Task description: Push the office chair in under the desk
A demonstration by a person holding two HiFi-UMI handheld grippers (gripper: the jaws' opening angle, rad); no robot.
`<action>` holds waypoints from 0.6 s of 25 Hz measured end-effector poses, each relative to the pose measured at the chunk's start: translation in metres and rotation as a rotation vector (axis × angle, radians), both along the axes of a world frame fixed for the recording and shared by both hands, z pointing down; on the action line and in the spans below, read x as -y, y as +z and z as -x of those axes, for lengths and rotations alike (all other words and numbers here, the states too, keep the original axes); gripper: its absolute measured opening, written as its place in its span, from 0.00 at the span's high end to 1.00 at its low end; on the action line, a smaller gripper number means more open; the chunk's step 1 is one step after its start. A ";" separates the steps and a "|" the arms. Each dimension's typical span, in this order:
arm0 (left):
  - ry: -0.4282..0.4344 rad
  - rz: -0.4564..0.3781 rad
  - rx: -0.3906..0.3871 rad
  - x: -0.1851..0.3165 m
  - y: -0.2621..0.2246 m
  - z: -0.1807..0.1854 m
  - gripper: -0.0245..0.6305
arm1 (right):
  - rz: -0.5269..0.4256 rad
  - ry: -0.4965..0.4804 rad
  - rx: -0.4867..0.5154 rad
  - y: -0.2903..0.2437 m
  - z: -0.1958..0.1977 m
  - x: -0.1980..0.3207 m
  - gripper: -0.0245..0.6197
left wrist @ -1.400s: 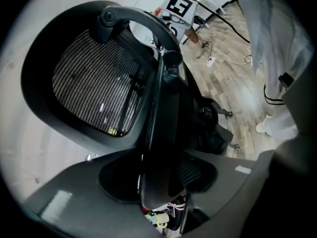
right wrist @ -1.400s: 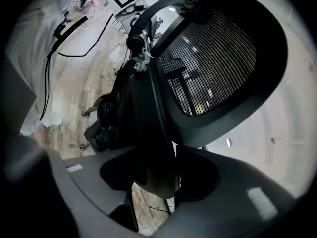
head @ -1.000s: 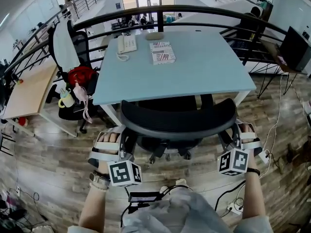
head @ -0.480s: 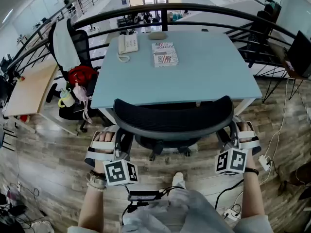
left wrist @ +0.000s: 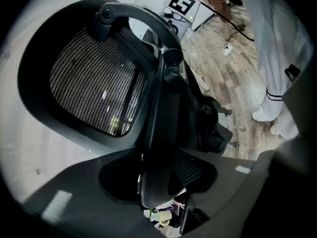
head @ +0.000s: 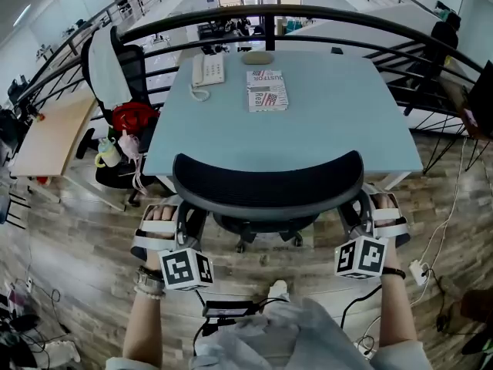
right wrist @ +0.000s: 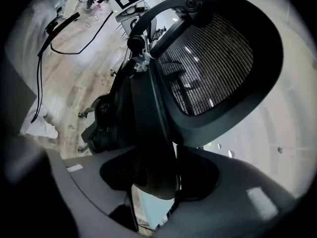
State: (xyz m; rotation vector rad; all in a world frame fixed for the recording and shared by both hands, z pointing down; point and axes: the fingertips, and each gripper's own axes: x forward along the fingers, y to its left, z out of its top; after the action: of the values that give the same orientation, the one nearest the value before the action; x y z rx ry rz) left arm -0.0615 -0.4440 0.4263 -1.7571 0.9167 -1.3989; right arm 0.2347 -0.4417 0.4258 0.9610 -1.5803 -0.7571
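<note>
The black mesh office chair (head: 268, 183) stands at the near edge of the light blue desk (head: 323, 122), its seat partly beneath the top. My left gripper (head: 185, 223) is shut on the left edge of the chair's back, and my right gripper (head: 357, 216) is shut on the right edge. In the left gripper view the mesh backrest (left wrist: 94, 83) fills the left side, and the left gripper (left wrist: 156, 182) clamps its black frame bar. The right gripper view mirrors this: the backrest (right wrist: 218, 63) is at the upper right, and the right gripper (right wrist: 156, 175) is closed around the frame.
A phone (head: 208, 72) and a booklet (head: 267, 89) lie on the desk. A second chair (head: 108, 68) with a red bag (head: 131, 118) stands left, beside a wooden desk (head: 46, 137). A black railing (head: 323, 12) curves behind. Cables (head: 431, 237) trail on the wood floor.
The chair has rolled forward toward the desk, its backrest now closer to the desk edge. Both grippers moved forward with it, still clamped on.
</note>
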 end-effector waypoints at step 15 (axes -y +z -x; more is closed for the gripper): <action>-0.050 -0.008 0.003 0.040 0.002 -0.001 0.69 | -0.009 -0.035 -0.009 0.002 -0.003 0.047 0.63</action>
State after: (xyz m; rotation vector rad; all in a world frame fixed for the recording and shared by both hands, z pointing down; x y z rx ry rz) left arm -0.0601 -0.4837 0.4284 -1.7367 0.9695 -1.4278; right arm 0.2374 -0.4888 0.4279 0.9379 -1.5903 -0.7927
